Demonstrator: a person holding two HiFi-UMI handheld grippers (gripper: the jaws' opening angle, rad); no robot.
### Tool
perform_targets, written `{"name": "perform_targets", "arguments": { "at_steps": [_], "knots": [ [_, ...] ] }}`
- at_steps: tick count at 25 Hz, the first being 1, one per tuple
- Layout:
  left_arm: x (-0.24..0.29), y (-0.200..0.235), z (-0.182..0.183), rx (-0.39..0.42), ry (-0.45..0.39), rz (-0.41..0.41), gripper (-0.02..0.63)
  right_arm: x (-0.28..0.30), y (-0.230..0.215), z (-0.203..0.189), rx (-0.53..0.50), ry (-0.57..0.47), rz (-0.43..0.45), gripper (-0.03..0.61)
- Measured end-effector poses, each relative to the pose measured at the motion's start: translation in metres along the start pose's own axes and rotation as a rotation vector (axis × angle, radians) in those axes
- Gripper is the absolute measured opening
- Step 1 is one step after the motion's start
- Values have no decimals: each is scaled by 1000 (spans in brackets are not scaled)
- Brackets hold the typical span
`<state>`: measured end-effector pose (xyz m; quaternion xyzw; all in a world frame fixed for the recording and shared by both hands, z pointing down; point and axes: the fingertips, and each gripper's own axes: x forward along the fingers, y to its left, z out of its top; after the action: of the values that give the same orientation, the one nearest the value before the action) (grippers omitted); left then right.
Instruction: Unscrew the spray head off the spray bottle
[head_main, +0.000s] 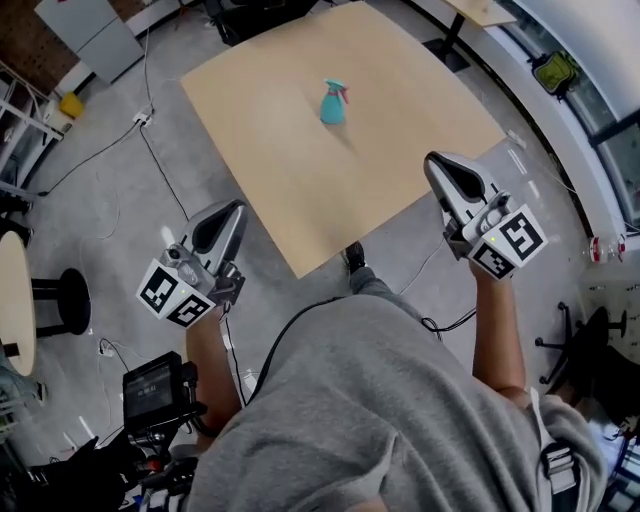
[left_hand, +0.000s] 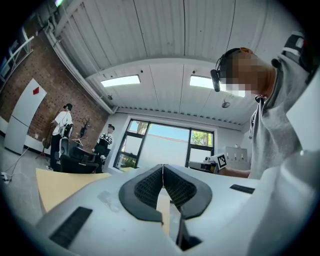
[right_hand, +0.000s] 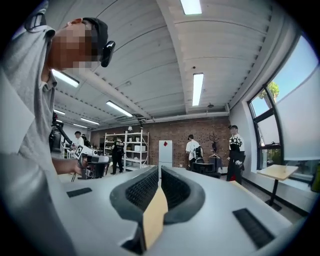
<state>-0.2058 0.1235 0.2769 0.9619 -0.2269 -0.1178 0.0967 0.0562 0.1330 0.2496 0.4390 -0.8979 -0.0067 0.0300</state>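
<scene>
Standing back from the table's (head_main: 300, 180) near corner, the person holds both grippers out level over open floor (head_main: 110, 190), clear of its edges. The spray bottle (head_main: 333, 103) stands upright toward the far side, well apart from both. The left gripper (head_main: 236, 207) and right gripper (head_main: 433, 160) are pressed closed, empty. Only the gripper views show bystanders (right_hand: 235, 150) and shelves (right_hand: 125, 150); neither shows the bottle.

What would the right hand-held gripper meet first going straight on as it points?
Probably nothing close: the right hand-held gripper points roughly level over the table, its line passing right of the spray bottle. Depth is unclear.
</scene>
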Motion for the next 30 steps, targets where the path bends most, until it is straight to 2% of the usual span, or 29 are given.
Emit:
{"name": "perform_targets", "arguments": {
  "at_steps": [3, 7, 9, 14, 17, 20, 23, 28, 30],
  "knots": [
    [43, 29, -9, -8, 9, 21, 5, 34, -45, -17, 18, 25, 52, 8],
    [140, 85, -29, -10, 3, 56, 5, 91, -146, -49, 27, 63, 129, 8],
    [171, 105, -36, -7, -6, 73, 5, 113, -175, -59, 30, 79, 166, 8],
    [189, 120, -35, 9, -21, 104, 5, 152, -179, -69, 52, 128, 251, 22],
    [196, 133, -48, 5, -4, 129, 5, 178, -180, -86, 73, 172, 306, 105],
    [221, 158, -63, -4, 22, 162, 5, 212, -207, -106, 88, 218, 343, 140],
    [252, 183, -80, -13, 59, 197, 6, 246, -240, -131, 80, 277, 365, 156],
    [264, 208, -103, -27, 99, 232, 8, 294, -253, -184, 36, 405, 369, 164],
    [269, 215, -115, -30, 120, 233, 27, 310, -258, -207, 20, 458, 362, 169]
  ]
}}
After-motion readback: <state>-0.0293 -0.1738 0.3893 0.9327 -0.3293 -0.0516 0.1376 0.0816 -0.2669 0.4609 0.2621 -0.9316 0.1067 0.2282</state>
